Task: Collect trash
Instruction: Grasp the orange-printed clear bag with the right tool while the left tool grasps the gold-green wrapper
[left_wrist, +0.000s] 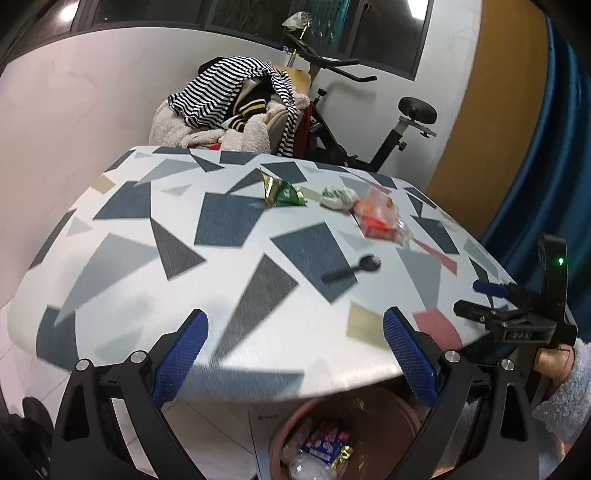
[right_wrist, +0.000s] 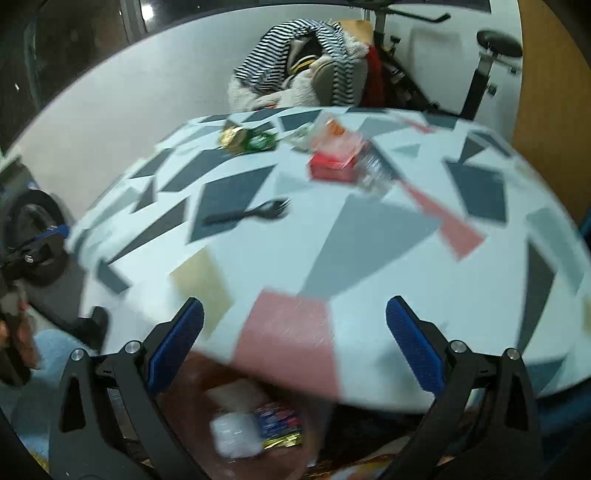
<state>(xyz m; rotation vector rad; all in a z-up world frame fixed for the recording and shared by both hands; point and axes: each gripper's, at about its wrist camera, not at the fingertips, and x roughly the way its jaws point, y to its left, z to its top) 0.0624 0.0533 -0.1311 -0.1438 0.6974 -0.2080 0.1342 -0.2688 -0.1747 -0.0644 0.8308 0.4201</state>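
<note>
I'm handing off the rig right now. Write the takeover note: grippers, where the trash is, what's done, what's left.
Left gripper: open, empty, at the table's near edge.
Right gripper: open, empty, same edge.
On the table: black fork nearest; red wrapper, white-green wrapper and green-gold wrapper farther back.
Done: the brown bin below the edge already holds wrappers.
Left: four pieces to bin.

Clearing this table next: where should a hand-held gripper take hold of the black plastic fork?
Grip the black fork across its straight handle, coming down from above. It lies flat on the table, handle toward the near-left and tines to the far right, so I would turn the jaws to close across the narrow handle, near its middle.
</note>
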